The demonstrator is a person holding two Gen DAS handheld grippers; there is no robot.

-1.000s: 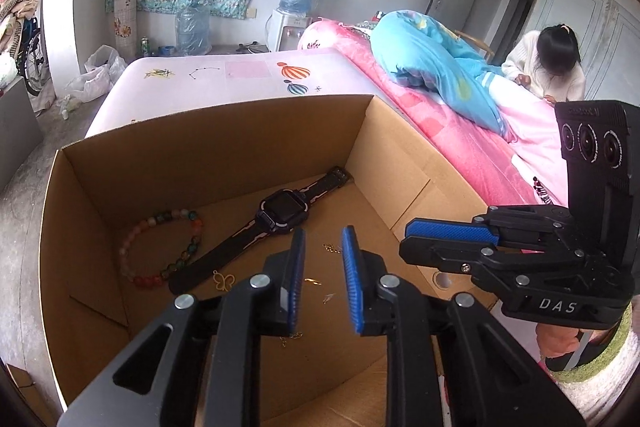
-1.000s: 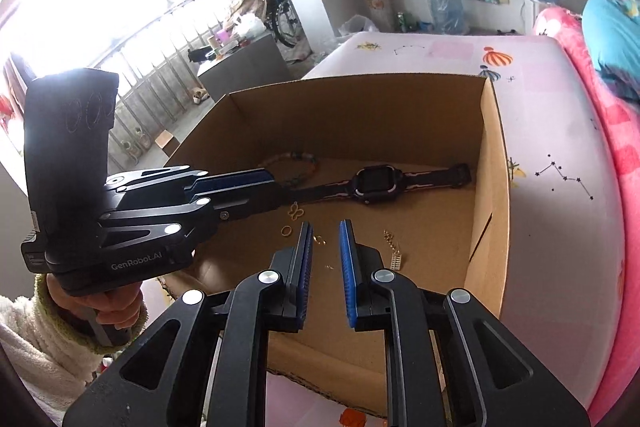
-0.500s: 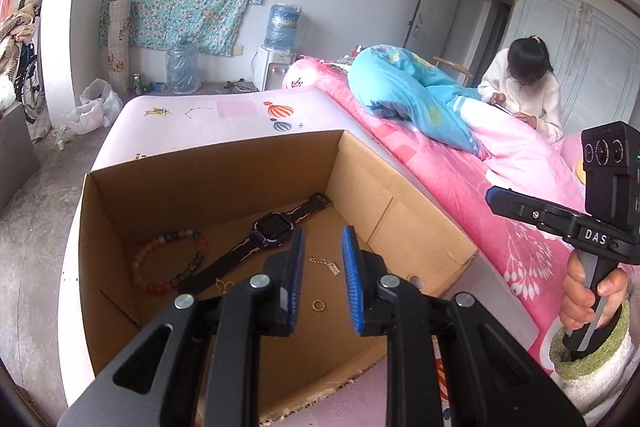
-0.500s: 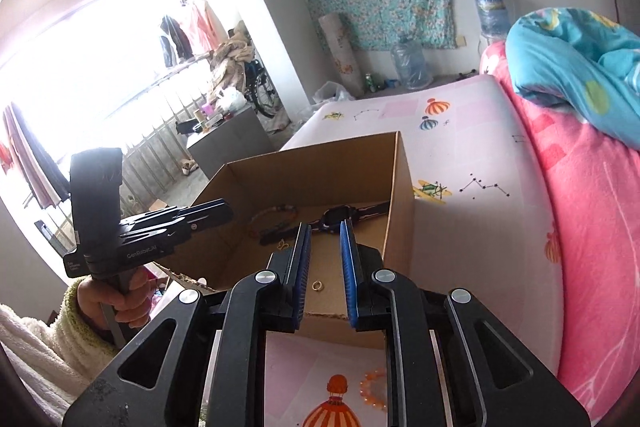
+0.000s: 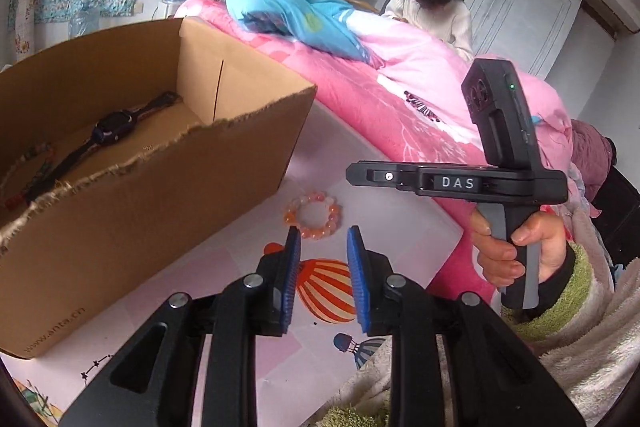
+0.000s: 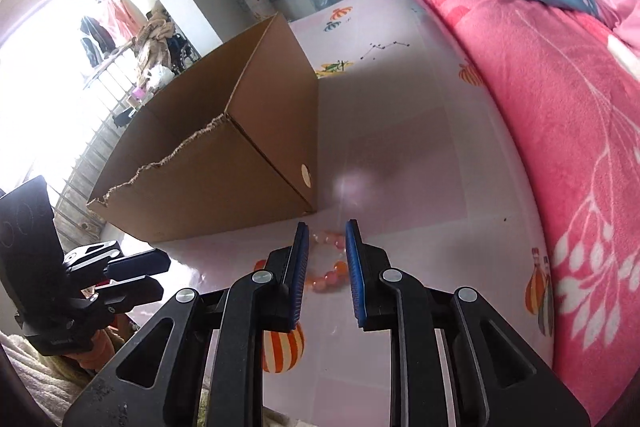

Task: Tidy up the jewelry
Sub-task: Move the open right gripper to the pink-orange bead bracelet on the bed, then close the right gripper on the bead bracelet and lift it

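Observation:
A pink and orange bead bracelet (image 5: pixel 313 215) lies on the pale printed mat (image 5: pixel 224 267), just off the near corner of the cardboard box (image 5: pixel 160 195). My left gripper (image 5: pixel 323 239) hovers short of it, its jaws opening with nothing between them. My right gripper (image 6: pixel 326 233) points down at the same bracelet (image 6: pixel 329 267), which shows in the gap between its opening jaws, with no pad pressing on it. In the box lie a dark watch (image 5: pixel 114 129) and a darker bead bracelet (image 5: pixel 32 163). Each gripper shows in the other's view, the right gripper (image 5: pixel 352 174) and the left gripper (image 6: pixel 162 277).
A pink blanket (image 6: pixel 560 131) and a blue quilt (image 5: pixel 296 15) cover the bed to the right. A person (image 5: pixel 436 3) sits beyond it by white wardrobe doors. The box's near edge (image 6: pixel 168 159) is torn. A hand (image 5: pixel 512 251) in a fleece sleeve grips the right gripper's handle.
Both grippers have left the space over the box and sunk toward the mat at its near corner. The pink bracelet has come into view. Both pairs of jaws stand slightly wider.

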